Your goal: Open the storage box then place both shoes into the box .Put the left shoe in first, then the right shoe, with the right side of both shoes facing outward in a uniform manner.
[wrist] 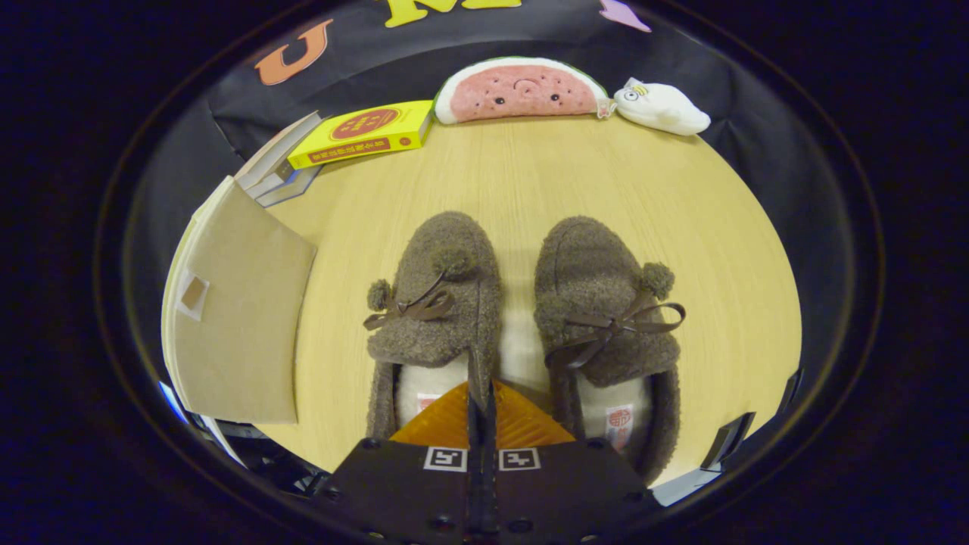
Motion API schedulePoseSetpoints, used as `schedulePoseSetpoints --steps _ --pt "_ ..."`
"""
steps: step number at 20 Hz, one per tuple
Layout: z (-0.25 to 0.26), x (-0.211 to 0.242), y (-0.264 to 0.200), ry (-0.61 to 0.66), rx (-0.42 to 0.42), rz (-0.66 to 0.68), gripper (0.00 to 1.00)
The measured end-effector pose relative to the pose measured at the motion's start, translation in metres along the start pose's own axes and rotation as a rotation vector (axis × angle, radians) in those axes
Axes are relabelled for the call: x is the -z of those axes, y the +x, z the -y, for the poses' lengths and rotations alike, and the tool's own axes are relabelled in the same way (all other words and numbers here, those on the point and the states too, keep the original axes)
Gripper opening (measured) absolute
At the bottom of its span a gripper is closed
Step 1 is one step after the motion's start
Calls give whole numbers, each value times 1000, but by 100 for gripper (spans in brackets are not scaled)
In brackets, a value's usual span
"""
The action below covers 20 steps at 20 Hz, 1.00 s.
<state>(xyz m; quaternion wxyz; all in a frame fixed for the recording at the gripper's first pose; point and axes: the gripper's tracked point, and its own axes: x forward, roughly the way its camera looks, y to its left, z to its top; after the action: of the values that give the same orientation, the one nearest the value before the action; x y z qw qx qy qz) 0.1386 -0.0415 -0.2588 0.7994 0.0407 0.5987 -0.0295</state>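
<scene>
With the gripper (482,401) pinching the inner collar of the left brown fleece slipper (435,310), the flat cardboard storage box (235,310) beside it appears unopened and both 2 slippers remain on the bench (545,174).

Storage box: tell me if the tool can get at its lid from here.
Probably not yet. The tool is shut on the left shoe's inner collar wall, and the storage box lies closed off to the left, beside that shoe.
</scene>
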Motion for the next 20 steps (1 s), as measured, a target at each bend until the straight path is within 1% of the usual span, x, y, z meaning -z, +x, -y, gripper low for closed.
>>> schedulePoseSetpoints --steps 3,5,12,15,20 --pt "-6 7 -10 8 -36 -7 1" --pt "-8 7 -21 36 -51 8 1" --pt "-35 6 -82 70 -102 81 1" --pt "-55 2 -112 58 -103 113 1" --pt "-107 -10 -157 25 -115 149 0"
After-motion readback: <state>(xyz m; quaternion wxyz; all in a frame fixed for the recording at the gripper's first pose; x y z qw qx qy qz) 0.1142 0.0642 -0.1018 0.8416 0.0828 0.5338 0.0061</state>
